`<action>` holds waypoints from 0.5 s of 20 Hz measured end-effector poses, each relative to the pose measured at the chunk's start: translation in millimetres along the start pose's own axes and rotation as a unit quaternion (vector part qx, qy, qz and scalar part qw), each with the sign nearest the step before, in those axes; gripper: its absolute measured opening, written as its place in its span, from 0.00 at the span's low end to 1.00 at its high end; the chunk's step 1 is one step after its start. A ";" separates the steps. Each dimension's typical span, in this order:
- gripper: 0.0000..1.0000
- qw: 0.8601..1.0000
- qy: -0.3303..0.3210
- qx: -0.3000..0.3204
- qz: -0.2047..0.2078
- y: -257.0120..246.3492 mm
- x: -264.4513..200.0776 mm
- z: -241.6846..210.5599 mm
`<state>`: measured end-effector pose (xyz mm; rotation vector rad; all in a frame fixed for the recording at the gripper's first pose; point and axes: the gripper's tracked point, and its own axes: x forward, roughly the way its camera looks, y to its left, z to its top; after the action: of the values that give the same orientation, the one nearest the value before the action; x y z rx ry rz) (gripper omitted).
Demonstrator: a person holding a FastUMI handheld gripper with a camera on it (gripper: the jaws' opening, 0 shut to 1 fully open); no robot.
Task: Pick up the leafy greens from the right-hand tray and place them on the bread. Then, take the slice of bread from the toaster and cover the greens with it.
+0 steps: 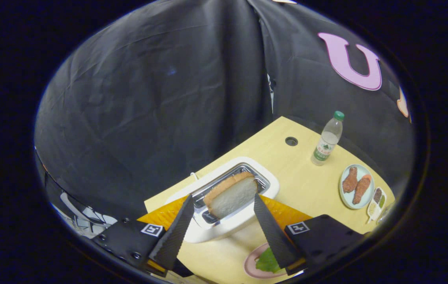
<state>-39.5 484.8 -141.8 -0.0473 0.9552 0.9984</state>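
Note:
A white toaster [224, 230] stands on the pale wooden table [306, 185], near its back left corner. A slice of bread [231, 195] sticks up out of the toaster's slot, tilted. My gripper [224, 199] hovers over the toaster and is open. Its fingertips flank the slice: the right one is close to the crust, while a gap shows on the left. Below the right finger lies a pink plate [249, 265] with leafy greens [266, 262] on it, partly hidden by that finger. I cannot tell what lies beneath the greens.
A water bottle [327, 138] with a green cap stands at the back of the table, near a round cable hole [291, 141]. To the right lie a light plate [356, 203] with two fried drumsticks and a small compartment dish [377, 202].

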 end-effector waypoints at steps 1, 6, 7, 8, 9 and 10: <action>0.98 1.000 0.002 0.001 -0.005 -1.4 4.3 -0.9; 0.98 0.999 0.011 0.038 -0.022 -6.8 23.8 1.4; 0.98 0.998 0.015 0.050 -0.026 -8.0 28.0 -0.3; 0.98 0.998 0.019 0.060 -0.026 -7.9 30.9 -1.1; 0.98 0.997 0.022 0.069 -0.025 -7.6 32.4 1.2; 0.98 0.997 0.023 0.075 -0.022 -5.8 36.5 2.4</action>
<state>-26.9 507.8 -168.0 0.0341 1.0640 0.8867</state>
